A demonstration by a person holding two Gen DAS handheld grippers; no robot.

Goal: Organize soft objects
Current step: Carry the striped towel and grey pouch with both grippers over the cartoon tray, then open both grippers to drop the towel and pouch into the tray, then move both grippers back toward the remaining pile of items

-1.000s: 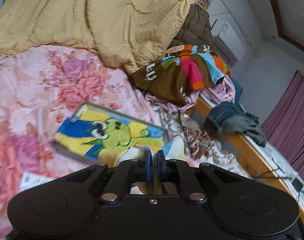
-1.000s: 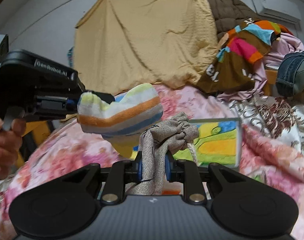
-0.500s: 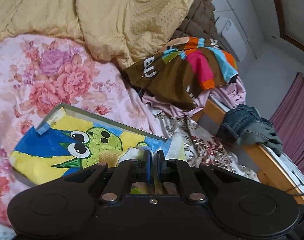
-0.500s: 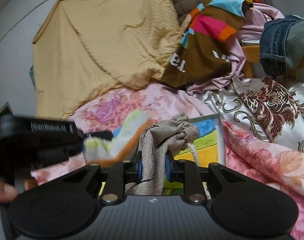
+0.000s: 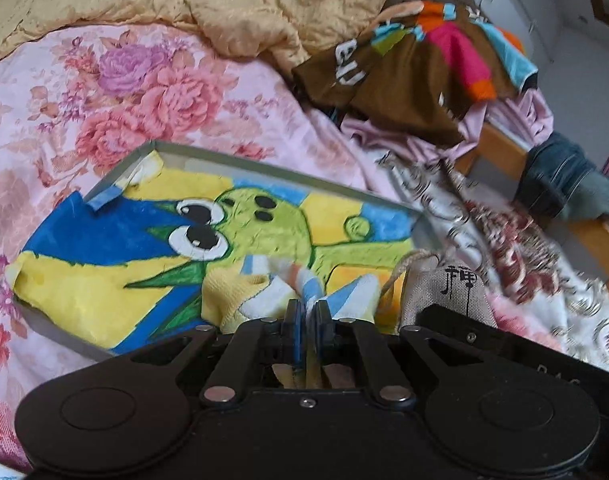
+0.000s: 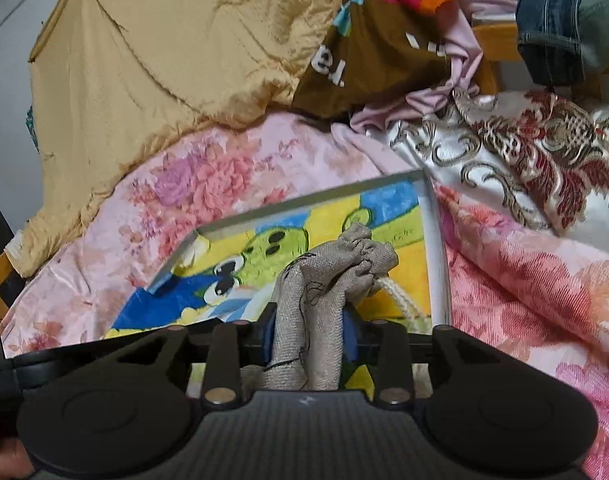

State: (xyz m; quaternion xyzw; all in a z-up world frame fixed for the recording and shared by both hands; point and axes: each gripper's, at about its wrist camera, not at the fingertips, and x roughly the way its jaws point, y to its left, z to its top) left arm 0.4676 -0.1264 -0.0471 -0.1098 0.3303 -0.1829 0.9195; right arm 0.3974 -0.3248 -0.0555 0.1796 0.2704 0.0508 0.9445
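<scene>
A shallow grey-rimmed tray lined with a green cartoon picture lies on the floral bedspread. My left gripper is shut on a striped sock, yellow, white, blue and orange, which rests low on the tray's picture. Just to its right a grey linen drawstring pouch stands over the tray's right end. In the right wrist view my right gripper has that pouch between its blue pads. Its jaws are opening, and the pouch still fills the gap. The sock peeks out at the pouch's left.
A yellow quilt is heaped behind the tray. A brown multicoloured garment and pink cloth lie at the back right. Jeans hang over the wooden bed rail. A red-and-gold patterned cloth lies right of the tray.
Both grippers have come down and forward over the tray. The sock, earlier held up in the air, now lies on the picture. The right jaws have widened around the pouch.
</scene>
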